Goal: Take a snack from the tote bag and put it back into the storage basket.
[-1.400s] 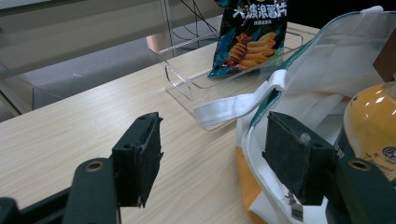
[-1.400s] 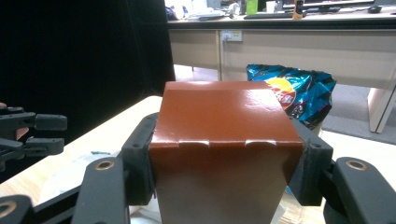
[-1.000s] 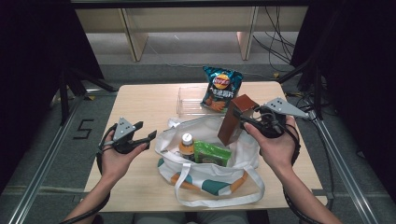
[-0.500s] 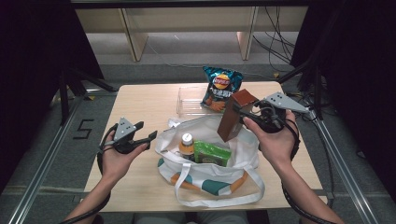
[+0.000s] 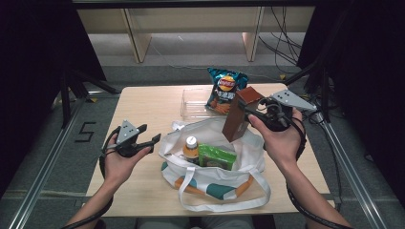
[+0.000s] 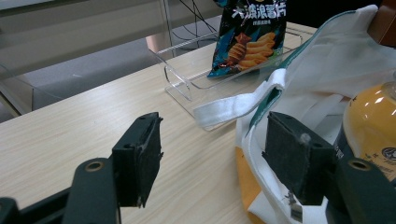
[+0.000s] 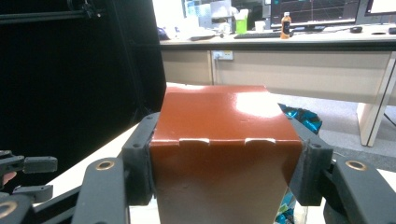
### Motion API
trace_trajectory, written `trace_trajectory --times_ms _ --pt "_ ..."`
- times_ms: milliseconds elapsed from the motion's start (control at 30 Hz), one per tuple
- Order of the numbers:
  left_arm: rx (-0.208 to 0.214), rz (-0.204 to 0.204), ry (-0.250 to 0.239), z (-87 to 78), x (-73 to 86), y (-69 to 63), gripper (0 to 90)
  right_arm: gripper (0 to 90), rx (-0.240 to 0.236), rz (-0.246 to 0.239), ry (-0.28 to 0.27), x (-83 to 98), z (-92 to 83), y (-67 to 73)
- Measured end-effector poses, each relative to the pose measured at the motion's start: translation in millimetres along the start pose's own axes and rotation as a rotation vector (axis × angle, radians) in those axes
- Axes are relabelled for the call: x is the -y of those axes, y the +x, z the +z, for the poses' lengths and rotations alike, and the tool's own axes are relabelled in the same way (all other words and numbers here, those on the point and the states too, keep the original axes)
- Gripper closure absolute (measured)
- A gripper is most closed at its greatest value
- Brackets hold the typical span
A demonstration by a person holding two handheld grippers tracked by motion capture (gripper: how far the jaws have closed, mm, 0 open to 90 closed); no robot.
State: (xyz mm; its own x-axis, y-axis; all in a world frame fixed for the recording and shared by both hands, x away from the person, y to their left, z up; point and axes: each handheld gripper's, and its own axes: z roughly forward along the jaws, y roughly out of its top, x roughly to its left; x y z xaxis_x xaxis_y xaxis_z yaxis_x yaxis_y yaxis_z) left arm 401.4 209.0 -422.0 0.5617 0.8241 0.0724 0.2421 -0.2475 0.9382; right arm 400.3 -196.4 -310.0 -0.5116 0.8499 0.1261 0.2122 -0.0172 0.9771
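- Brown box [image 5: 237, 116] gripped near its top by the right gripper [image 5: 252, 110], jaws spread wide and pressed against both sides; tilted, held above the far right edge of the white bag [image 5: 212, 164]; seen close in the right gripper view as a glossy brown carton [image 7: 224, 140] between the two jaws
- Inside the bag: orange bottle [image 5: 190, 148] with a white cap beside a green packet [image 5: 216, 156]; white strap looping toward the near edge of the table
- Left gripper [image 5: 149, 141] held just left of the bag, jaws apart and gripping nothing; in the left gripper view one jaw just beside the bag's rim [image 6: 261, 107]; touching or not, cannot tell
- Behind the bag: blue chip bag [image 5: 225, 88] leaning in a clear tray [image 5: 193, 102]
- Light wooden table [image 5: 143, 105] with metal rails along both sides; grey floor marked with a 5 [image 5: 85, 132] on the left; wooden bench legs and cables at the back; black curtains on either side
- Lower part of the box cut off in the right gripper view; bag's bottom contents hidden by its folds; print on the green packet too small to read
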Motion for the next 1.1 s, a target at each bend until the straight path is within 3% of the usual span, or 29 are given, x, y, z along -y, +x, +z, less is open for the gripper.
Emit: trace_trajectory --times_ms 667,867,933,1100 --pt "-0.009 -0.002 0.007 -1.7 -0.6 -0.3 35.5 39.4 -0.009 0.014 -0.024 -9.9 0.6 -1.7" --pt "-0.007 -0.004 0.002 -1.6 -0.5 -0.2 35.5 39.5 -0.025 0.038 -0.035 -13.9 -1.0 0.0" --pt "-0.008 -0.005 0.002 -1.8 -0.5 -0.2 35.5 39.4 -0.022 0.02 -0.041 -15.5 -1.1 -0.4" --pt "-0.008 -0.006 0.001 -1.9 -0.6 -0.2 35.5 39.5 -0.023 0.027 -0.059 -20.6 -1.8 0.1"
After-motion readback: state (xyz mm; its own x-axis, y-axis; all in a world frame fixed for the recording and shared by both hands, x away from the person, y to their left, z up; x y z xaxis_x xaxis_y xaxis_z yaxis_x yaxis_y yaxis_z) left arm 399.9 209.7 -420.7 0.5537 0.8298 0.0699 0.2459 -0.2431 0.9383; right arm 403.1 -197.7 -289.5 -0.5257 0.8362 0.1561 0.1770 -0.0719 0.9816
